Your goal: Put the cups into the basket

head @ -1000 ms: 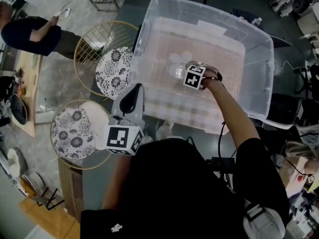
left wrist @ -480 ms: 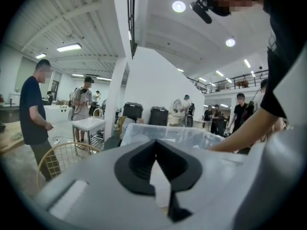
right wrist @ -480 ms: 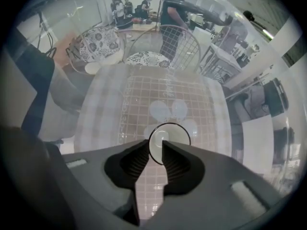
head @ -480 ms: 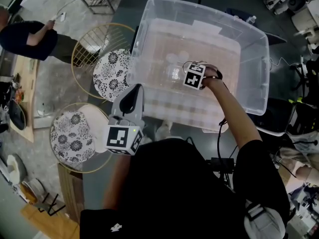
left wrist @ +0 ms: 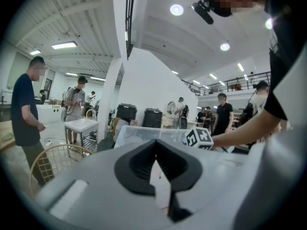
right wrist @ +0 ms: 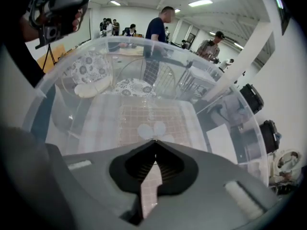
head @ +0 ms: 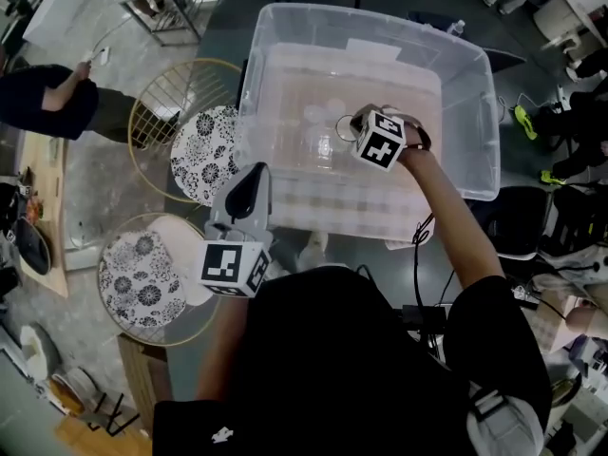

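As I read it off my feeds, right gripper (right wrist: 154,140): tongs pressed together tip to tip, having just closed, with nothing between them; it hangs over the tub and points steeply down.
Left gripper (left wrist: 156,141): tongs also pressed together and empty, held nearly level near my operator's chest, outside the tub on its near left side.
Cups (right wrist: 153,130): a small cluster on the floor of the clear plastic tub (head: 372,13), showing only as pale round patches just beyond the right tips. They are see-through, so I can't count them surely or tell if they stand upright.
Hidden: from the head view the marker cube (head: 382,139) and the hand cover the right tongs entirely; only the gripper's own camera shows them.
Tub walls: glare and haze blur the grid pattern seen through the floor.
Beside the tub: two gold wire seats (head: 161,93) with floral pads, the nearer one partly behind the left gripper.
Bystander (head: 43,103): cut off by the head view's left edge.
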`<state>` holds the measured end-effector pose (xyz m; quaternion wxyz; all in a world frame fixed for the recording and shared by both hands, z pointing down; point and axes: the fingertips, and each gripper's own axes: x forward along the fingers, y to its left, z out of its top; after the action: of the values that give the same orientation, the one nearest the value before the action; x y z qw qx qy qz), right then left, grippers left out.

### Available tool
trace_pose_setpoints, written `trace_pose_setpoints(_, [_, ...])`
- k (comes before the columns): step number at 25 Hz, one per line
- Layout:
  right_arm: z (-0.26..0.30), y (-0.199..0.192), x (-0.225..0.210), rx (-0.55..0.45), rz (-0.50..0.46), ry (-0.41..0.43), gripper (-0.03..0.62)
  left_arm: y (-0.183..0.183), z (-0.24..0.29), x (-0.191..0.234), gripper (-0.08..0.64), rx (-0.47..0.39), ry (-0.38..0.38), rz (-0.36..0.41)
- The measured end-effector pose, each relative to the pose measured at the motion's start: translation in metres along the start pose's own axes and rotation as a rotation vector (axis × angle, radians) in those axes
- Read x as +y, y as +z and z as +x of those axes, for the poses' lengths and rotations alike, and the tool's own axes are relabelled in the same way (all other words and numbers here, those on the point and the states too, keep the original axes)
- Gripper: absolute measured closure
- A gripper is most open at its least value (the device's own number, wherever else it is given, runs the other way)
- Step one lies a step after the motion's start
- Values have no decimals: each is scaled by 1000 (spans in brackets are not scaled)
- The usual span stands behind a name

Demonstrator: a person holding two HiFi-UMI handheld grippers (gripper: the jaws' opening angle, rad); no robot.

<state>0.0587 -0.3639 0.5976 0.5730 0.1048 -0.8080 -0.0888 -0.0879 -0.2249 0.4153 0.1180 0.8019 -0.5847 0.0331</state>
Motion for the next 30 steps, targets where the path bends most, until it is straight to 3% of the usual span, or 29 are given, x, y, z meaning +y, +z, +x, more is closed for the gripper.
trace_pose_setpoints(9, [-79, 41, 2, -157, 106, -142, 589, 5, -13, -11, 555, -22, -65, 15])
trace_pose_setpoints(17, [-151, 98, 39, -411, 254, -228, 591, 10, -31, -16, 555, -41, -122, 18])
trace_pose_setpoints(30, [-215, 144, 93, -647, 416, -366, 591, 33, -58, -26, 555, -98, -205, 52])
